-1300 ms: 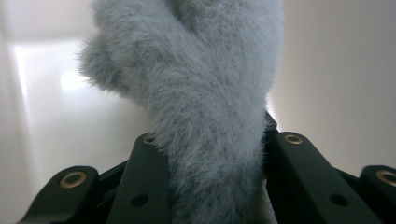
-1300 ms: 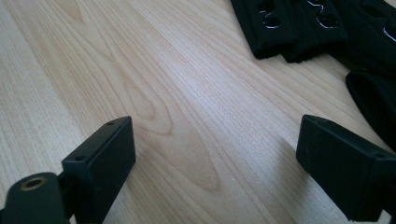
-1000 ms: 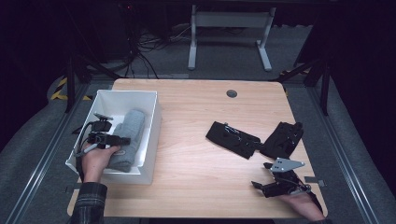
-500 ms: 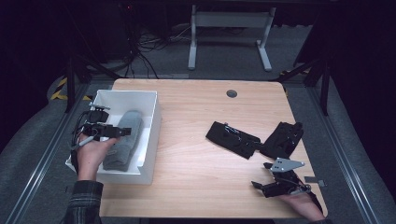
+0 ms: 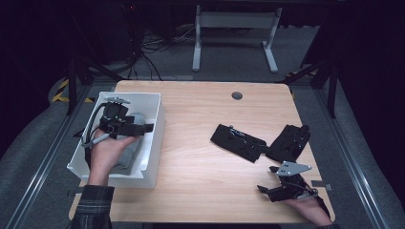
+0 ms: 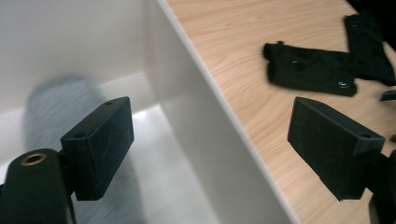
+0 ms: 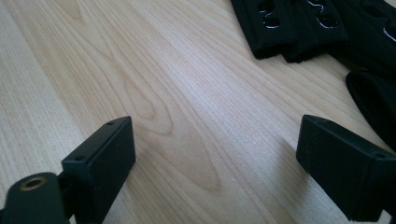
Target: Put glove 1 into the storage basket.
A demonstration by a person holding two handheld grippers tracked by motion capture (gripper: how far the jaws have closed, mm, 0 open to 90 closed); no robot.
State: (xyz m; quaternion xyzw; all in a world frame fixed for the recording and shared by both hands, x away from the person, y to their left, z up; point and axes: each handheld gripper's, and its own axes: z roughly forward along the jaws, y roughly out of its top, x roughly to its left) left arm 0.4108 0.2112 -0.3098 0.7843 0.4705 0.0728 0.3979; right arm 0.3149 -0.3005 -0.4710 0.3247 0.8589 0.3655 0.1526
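Observation:
A white bin [image 5: 159,125] stands at the table's left, with a grey cloth bundle [image 5: 130,153] lying in it. My left gripper [image 5: 145,129] hovers over the bin, pointing right. Its jaws have just been opening and stand wide with nothing between them. In the left gripper view that gripper [image 6: 210,140] straddles the bin wall [image 6: 187,102], and the grey bundle [image 6: 51,107] sits blurred below. Two black fabric pieces [image 5: 239,141] [image 5: 289,141] lie on the table's right half. My right gripper [image 5: 266,179] rests open near the front right, just short of them [image 7: 299,23].
The wooden table [image 5: 200,181] has a round cable hole [image 5: 237,95] near its far edge. A grey desk frame [image 5: 234,33] and cables stand on the dark floor behind. Metal rails run along both sides of the table.
My left gripper has let go of the grey bundle, risen out of the bin and drifted toward its far end. The right gripper has kept still.

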